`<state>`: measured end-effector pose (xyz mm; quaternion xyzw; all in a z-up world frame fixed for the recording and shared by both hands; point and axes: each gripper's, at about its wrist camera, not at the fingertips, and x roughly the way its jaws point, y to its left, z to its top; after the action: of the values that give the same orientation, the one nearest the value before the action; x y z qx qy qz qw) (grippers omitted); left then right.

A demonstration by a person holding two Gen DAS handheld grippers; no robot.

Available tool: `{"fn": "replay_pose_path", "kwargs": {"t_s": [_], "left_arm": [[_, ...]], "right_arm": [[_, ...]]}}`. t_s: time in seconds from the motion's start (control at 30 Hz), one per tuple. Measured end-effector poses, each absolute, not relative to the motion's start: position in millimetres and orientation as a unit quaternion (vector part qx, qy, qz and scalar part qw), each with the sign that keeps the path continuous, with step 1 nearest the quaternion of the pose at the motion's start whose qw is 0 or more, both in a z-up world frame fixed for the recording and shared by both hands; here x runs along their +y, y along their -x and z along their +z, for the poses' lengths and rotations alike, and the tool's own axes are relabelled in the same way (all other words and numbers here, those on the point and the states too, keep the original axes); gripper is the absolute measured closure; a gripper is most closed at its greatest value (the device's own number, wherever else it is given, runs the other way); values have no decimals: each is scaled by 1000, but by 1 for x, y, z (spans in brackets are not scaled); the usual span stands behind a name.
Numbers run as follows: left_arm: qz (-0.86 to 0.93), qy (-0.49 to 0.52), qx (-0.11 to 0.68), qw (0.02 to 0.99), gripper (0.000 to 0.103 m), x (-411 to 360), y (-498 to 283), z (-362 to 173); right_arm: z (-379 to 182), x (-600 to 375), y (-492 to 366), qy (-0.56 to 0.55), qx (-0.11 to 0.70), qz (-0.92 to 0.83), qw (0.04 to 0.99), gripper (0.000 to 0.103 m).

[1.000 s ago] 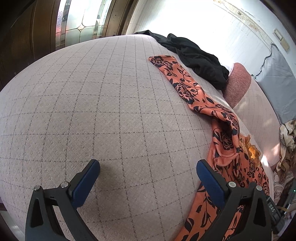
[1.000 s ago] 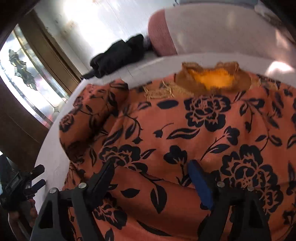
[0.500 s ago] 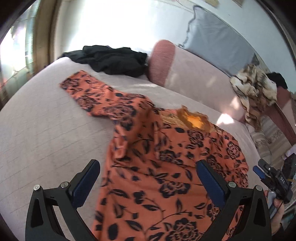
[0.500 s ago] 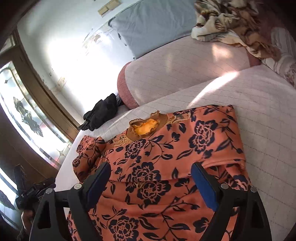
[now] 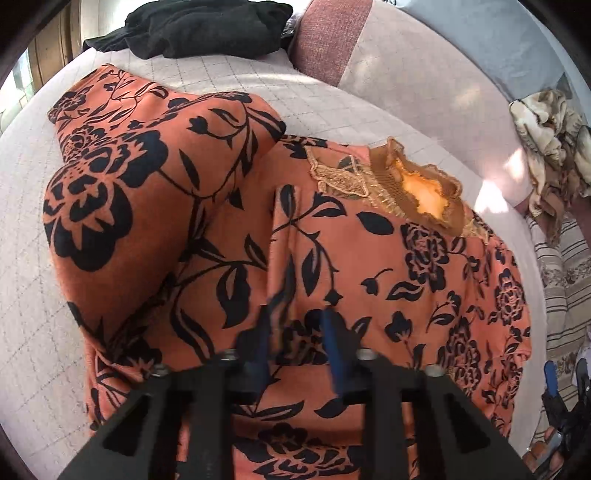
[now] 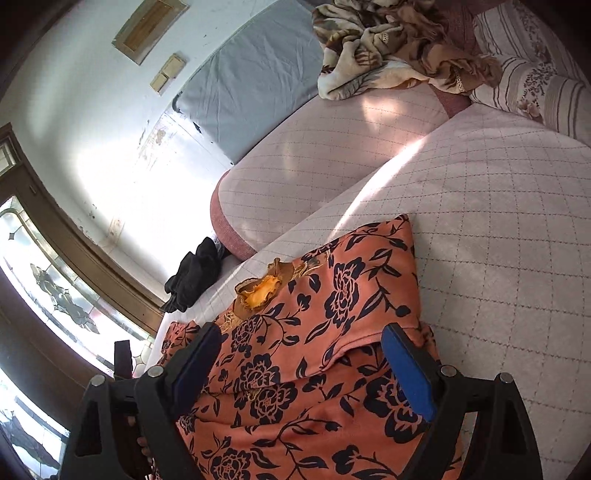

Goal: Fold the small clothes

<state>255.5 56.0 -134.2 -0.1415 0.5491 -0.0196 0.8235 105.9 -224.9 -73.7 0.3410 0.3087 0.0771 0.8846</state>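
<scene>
- left gripper [image 5: 297,341] clenched on a ridge of the orange floral top [image 5: 369,266], below its collar [image 5: 417,188]
- top lies on the quilted sofa [image 5: 26,258]: soft, light, likely slippy, so pinch seams or hem
- right gripper [image 6: 303,354] released, hovering over the hem side, right of collar

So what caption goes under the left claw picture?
Left claw pinches a fold of the orange floral top on the quilted bed.

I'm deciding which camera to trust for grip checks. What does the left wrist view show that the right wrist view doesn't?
Only the left wrist view shows the left gripper pinched on the orange floral top and its bunched sleeve. Only the right wrist view shows the right gripper open above the top, plus the stained-glass window. Both show the collar, black garment and patterned blanket.
</scene>
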Motion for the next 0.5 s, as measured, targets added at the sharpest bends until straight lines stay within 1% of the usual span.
{"fn": "replay_pose_path", "kwargs": {"t_s": [0.03, 0.07, 0.2, 0.27, 0.33, 0.4, 0.43, 0.5], "left_arm": [[-18, 147, 544, 826, 95, 59, -254, -132], [-22, 161, 536, 829, 96, 63, -252, -129], [-26, 169, 470, 866, 97, 68, -220, -96], [-23, 173, 449, 876, 97, 70, -203, -88], [-5, 171, 453, 875, 97, 74, -198, -97], [2, 153, 507, 849, 96, 76, -211, -125], [8, 145, 526, 838, 93, 74, -220, -136], [-2, 140, 507, 850, 93, 77, -216, -134]], "right_arm": [[-75, -225, -107, -343, 310, 78, 883, 13], [-76, -224, -107, -344, 311, 79, 882, 12], [-72, -226, -104, -342, 302, 78, 887, 12], [-73, -228, -103, -345, 301, 74, 886, 12], [-75, -228, -104, -346, 304, 72, 885, 12], [-77, -228, -105, -345, 307, 73, 884, 12], [-77, -227, -105, -344, 309, 74, 884, 12], [-77, -228, -104, -341, 312, 71, 884, 13]]}}
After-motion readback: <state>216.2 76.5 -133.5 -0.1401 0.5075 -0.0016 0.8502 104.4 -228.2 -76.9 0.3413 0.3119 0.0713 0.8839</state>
